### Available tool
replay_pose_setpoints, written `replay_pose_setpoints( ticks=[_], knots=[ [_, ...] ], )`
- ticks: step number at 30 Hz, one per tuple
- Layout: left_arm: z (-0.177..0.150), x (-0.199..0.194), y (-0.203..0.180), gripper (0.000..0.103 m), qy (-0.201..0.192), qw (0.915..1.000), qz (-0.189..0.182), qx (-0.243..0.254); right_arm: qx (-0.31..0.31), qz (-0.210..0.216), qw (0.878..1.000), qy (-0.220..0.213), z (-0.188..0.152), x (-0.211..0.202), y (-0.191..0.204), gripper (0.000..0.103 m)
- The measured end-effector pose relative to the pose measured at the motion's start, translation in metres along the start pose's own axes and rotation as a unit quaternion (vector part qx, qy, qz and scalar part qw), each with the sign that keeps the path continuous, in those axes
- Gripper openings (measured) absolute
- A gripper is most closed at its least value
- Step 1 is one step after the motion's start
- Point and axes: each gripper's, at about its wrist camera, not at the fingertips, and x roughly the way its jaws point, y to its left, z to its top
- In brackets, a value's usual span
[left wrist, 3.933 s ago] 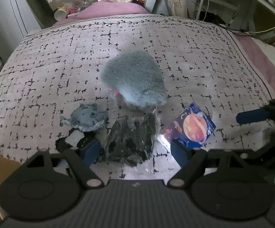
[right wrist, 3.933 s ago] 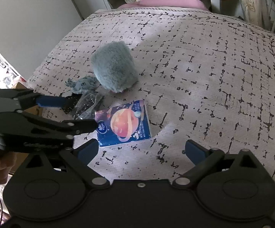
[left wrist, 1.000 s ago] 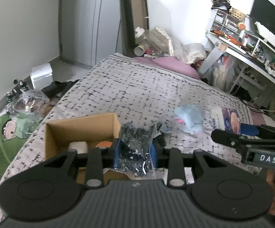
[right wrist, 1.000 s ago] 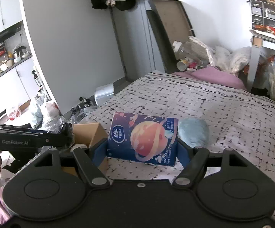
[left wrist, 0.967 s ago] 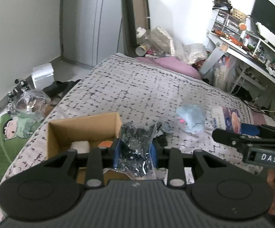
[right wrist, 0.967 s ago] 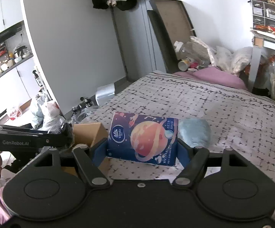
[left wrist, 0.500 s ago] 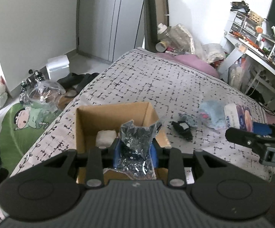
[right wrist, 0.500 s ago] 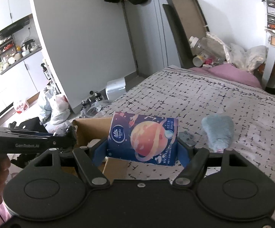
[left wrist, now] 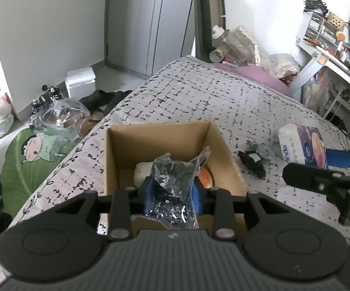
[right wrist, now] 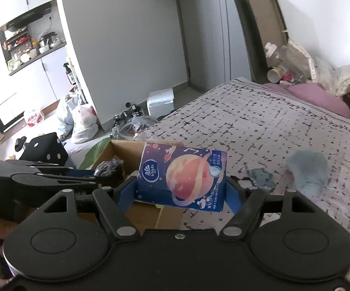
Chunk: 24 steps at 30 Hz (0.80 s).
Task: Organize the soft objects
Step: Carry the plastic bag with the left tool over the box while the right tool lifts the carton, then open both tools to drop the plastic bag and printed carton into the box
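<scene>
Your left claw (left wrist: 172, 195) gripped a crinkly clear bag of dark items (left wrist: 175, 189), held over the open cardboard box (left wrist: 116, 150) on the bed (left wrist: 223, 97). Your right claw (right wrist: 178, 191) clamped the blue tissue pack (right wrist: 182, 177) just right of the box. A grey plush (right wrist: 307, 169) and a small grey toy (right wrist: 259, 175) lay on the bed, further right of the box.

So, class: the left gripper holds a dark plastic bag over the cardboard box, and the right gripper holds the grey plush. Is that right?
Not quite. The right gripper holds the tissue pack, as the right wrist view shows; the grey plush lies on the bed. The rest stands: the left gripper holds the dark plastic bag over the cardboard box.
</scene>
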Motion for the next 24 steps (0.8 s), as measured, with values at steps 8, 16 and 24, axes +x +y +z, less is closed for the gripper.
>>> replay_pose_setpoints(
  ticks=[8,16,24],
  knots=[
    [0.0,0.008,0.008,0.033,-0.002,0.9999,0.001,-0.011,-0.004,0.009,1.0,0.013,-0.003,0.012,0.011,0.072],
    [0.003,-0.005,0.01,0.045,-0.002,1.0,-0.001,-0.007,0.001,0.016,1.0,0.022,-0.004,0.021,0.014,0.073],
    [0.006,-0.029,0.018,0.063,-0.006,0.9997,0.024,-0.005,0.008,0.031,0.999,0.031,-0.005,0.031,0.024,0.072]
  ],
)
